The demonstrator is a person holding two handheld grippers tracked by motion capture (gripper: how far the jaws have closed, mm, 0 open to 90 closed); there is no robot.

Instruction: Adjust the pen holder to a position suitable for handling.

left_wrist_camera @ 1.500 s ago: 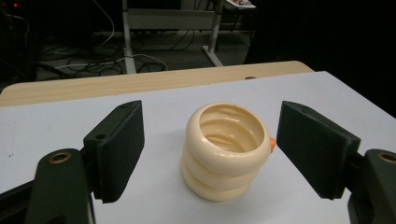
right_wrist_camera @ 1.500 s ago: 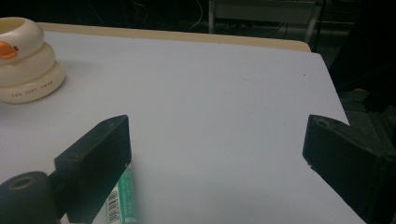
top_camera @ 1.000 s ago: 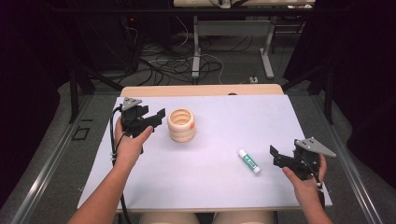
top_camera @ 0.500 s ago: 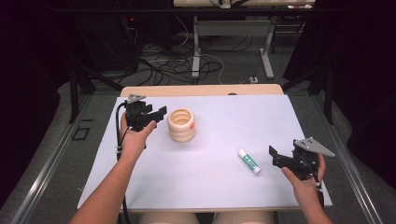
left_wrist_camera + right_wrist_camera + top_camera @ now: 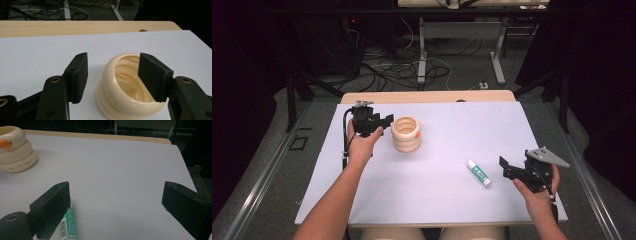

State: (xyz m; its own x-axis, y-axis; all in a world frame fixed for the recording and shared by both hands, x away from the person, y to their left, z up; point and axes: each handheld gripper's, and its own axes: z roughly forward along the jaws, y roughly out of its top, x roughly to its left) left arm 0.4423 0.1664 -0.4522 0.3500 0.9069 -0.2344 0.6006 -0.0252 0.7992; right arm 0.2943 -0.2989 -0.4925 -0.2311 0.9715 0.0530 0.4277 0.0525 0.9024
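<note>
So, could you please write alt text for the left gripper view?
The left claw straddles the near rim of a cream ribbed cup, one jaw outside, one over its hollow, neither touching. The cup stands on a white table.

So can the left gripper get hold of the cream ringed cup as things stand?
Probably yes: the left gripper is right beside the cream cup, one jaw outside its wall, one over the hollow, nothing between.

Glue stick [image 5: 67, 226] beside wide-apart black fingers [image 5: 53, 202]
</note>
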